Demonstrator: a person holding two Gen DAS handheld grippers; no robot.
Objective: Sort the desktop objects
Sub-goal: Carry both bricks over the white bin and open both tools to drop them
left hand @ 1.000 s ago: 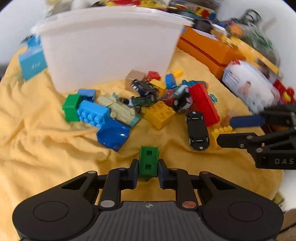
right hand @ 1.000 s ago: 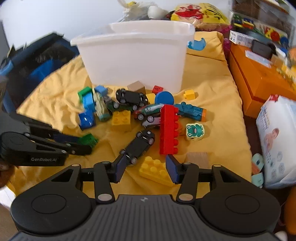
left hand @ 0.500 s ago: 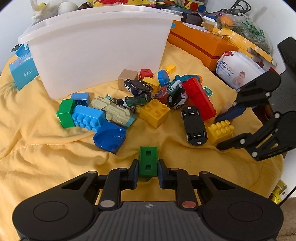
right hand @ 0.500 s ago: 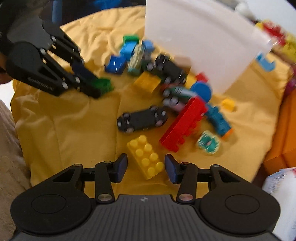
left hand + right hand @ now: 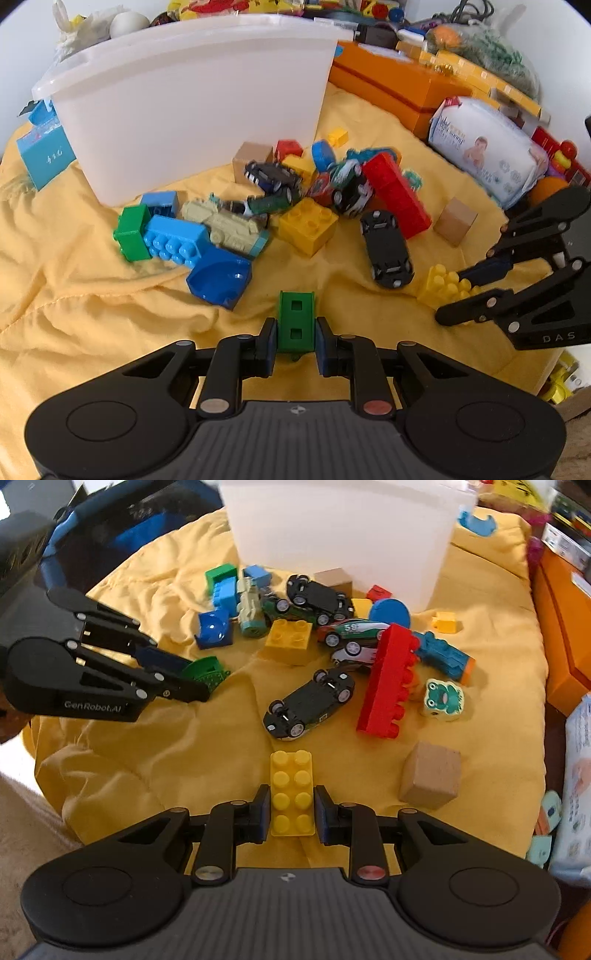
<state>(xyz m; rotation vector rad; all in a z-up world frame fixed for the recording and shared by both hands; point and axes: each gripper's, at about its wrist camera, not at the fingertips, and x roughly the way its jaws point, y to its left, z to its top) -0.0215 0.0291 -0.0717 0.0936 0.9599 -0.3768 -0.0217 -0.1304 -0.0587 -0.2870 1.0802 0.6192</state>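
Observation:
My left gripper (image 5: 295, 338) is shut on a small green brick (image 5: 296, 321), held just above the yellow cloth; it also shows in the right wrist view (image 5: 205, 674). My right gripper (image 5: 291, 808) is shut on a long yellow studded brick (image 5: 291, 792) on the cloth at the near edge of the pile; the same brick shows in the left wrist view (image 5: 445, 284). A pile of bricks and toy cars lies ahead, with a black car (image 5: 310, 703) and a long red brick (image 5: 391, 681) nearest. A white tub (image 5: 192, 99) stands behind the pile.
A wooden cube (image 5: 430, 779) sits just right of my right gripper. An orange box (image 5: 395, 85) and a pack of wipes (image 5: 491, 147) lie at the right edge. A blue box (image 5: 44, 155) stands left of the tub. The cloth drops off at the near and left edges.
My right gripper has lined up with the yellow brick and closed its fingers on it. My left gripper has kept the green brick and barely shifted.

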